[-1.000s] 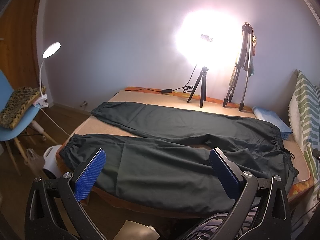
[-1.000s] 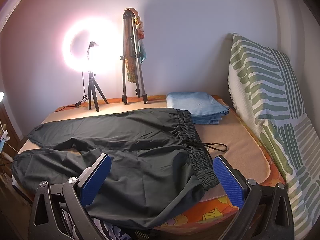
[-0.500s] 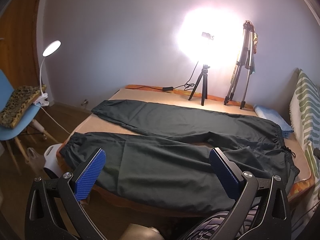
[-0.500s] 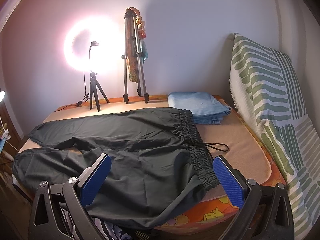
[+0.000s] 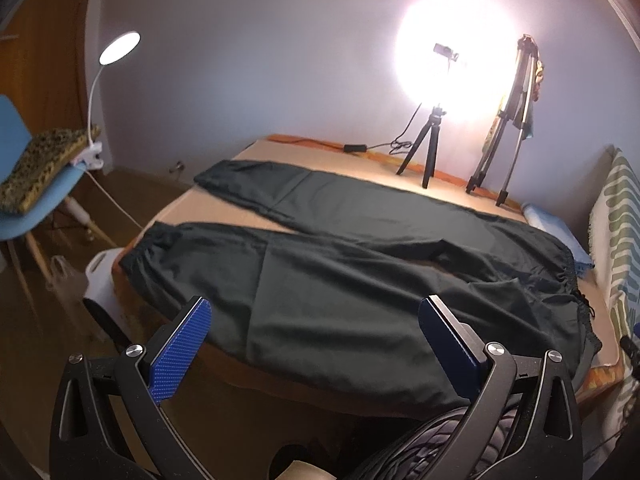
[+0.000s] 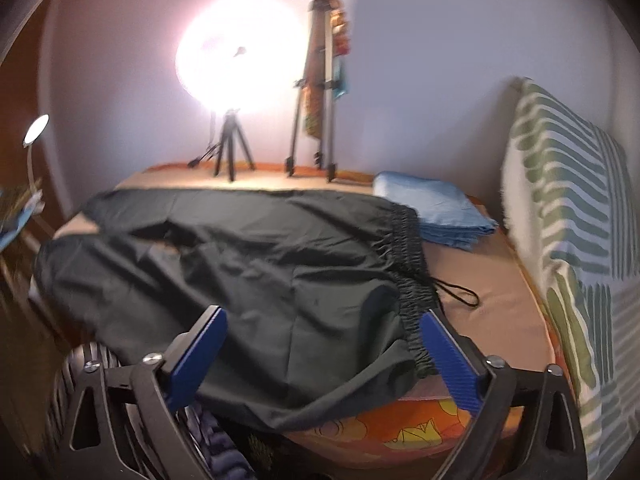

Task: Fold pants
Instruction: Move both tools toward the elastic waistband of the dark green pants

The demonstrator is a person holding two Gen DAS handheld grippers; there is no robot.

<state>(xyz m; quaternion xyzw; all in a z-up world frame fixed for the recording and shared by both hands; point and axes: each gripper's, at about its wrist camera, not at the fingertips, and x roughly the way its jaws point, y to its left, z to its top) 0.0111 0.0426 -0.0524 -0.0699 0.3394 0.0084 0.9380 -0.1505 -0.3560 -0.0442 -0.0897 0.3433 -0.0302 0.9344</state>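
Both wrist views low at bed edge, facing wall, sharing pants (image 5: 360, 280), ring light (image 6: 238, 60)

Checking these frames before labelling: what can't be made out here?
- Pants near edge, left wrist view: hidden behind the left gripper.
- Waistband corner, right wrist view: behind the right gripper finger.
- Ring light: glare hides its detail.
- Lamp: motion-blurred.

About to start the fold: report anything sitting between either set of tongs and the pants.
Nothing visible blocks either. The left tongs and right tongs are open, with the dark pants spread flat directly ahead. The folded blue cloth lies beyond the waistband, and the tripods stand behind the pants.
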